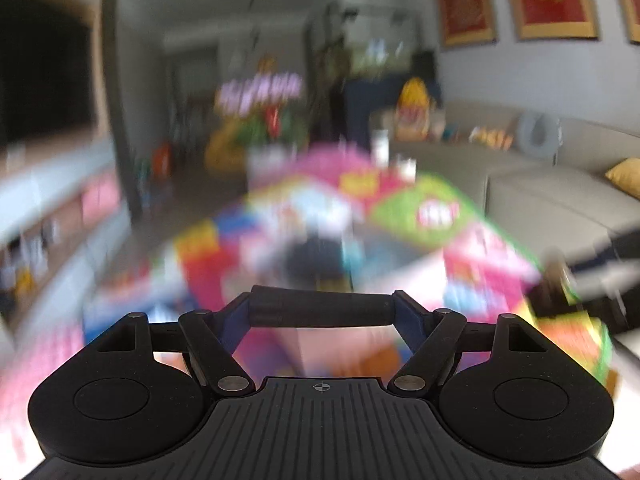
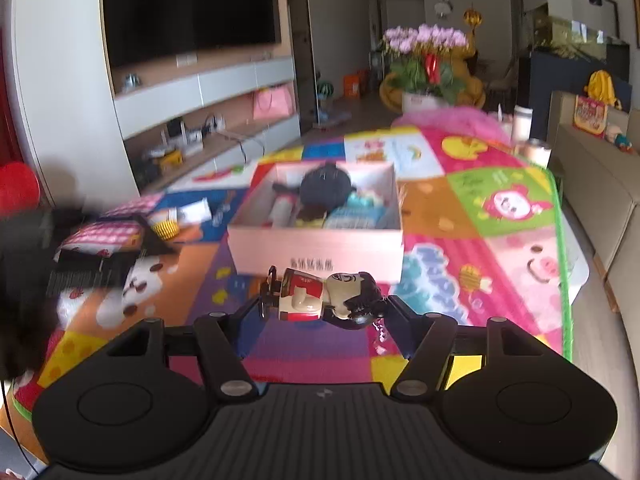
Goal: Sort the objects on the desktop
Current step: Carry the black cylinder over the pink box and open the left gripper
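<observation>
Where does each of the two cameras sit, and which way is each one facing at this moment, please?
Left wrist: on the left gripper, looking forward over a blurred colourful mat into the living room; only its own jaws show, clamped on a black cylinder.
Right wrist: on the right gripper, looking forward and down at the pink box on the mat; its jaws hold a figurine, and the blurred left gripper enters at the left edge.
Shared: the mat and the pink flowers beyond it.
</observation>
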### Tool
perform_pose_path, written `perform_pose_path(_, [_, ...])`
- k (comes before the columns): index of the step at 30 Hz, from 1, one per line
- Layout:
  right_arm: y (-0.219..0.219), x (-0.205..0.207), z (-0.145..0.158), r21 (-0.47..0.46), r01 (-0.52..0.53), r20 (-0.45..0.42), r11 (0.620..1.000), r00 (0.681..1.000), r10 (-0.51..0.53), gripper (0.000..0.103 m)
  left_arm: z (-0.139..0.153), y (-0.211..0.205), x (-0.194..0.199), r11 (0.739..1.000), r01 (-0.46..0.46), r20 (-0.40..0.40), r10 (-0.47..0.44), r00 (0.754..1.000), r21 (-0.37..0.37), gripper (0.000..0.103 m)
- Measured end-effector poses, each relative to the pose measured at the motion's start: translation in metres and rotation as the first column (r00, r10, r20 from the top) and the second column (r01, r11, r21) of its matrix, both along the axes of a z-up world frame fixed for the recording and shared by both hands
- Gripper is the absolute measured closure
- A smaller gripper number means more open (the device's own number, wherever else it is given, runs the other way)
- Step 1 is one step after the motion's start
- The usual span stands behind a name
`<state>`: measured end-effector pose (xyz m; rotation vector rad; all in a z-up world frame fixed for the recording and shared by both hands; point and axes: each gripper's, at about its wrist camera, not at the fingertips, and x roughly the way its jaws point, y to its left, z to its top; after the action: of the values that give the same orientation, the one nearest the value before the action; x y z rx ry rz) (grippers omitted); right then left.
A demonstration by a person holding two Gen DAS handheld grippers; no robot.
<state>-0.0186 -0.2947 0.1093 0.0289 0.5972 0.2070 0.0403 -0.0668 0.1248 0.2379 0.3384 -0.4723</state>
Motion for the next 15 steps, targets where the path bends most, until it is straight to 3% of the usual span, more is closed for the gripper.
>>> perform_pose_path(2, [-0.001, 0.000, 0.004, -0.001, 0.000, 0.023, 1.000, 1.000, 0.000, 0.038, 0.018, -0.011, 0.022, 0.999, 0.040, 0.089, -0.041, 0.995, 0.009, 0.022])
perform_pose_path(3, [-0.001, 0.001, 0.005, -0.001, 0.001, 0.028, 1.000, 1.000, -0.001, 0.038, 0.023, -0.016, 0.034, 0.997, 0.079, 0.107, -0.081, 0.991, 0.022, 0.012])
perform_pose_path(4, [-0.002, 0.003, 0.005, -0.001, 0.003, 0.029, 1.000, 1.000, -0.003, 0.038, 0.026, -0.021, 0.045, 0.993, 0.104, 0.104, -0.109, 0.989, 0.047, 0.005])
perform_pose_path(5, [-0.001, 0.004, 0.005, -0.001, 0.005, 0.029, 1.000, 1.000, -0.005, 0.038, 0.025, -0.024, 0.055, 0.992, 0.103, 0.092, -0.110, 0.990, 0.068, 0.006])
perform_pose_path(8, [-0.002, 0.004, 0.005, -0.005, 0.004, 0.028, 1.000, 1.000, -0.004, 0.038, 0.016, -0.016, 0.060, 0.996, 0.068, 0.038, -0.070, 0.997, 0.058, 0.006])
perform_pose_path(11, [-0.006, 0.006, 0.004, -0.004, 0.010, 0.016, 1.000, 1.000, -0.010, 0.038, -0.009, 0.004, 0.049, 1.000, 0.016, -0.076, -0.015, 0.997, 0.014, 0.005])
perform_pose_path(15, [-0.006, 0.013, 0.004, 0.018, 0.002, -0.017, 1.000, 1.000, -0.001, 0.038, -0.054, 0.029, 0.022, 0.994, -0.106, -0.229, 0.106, 0.968, 0.014, 0.004])
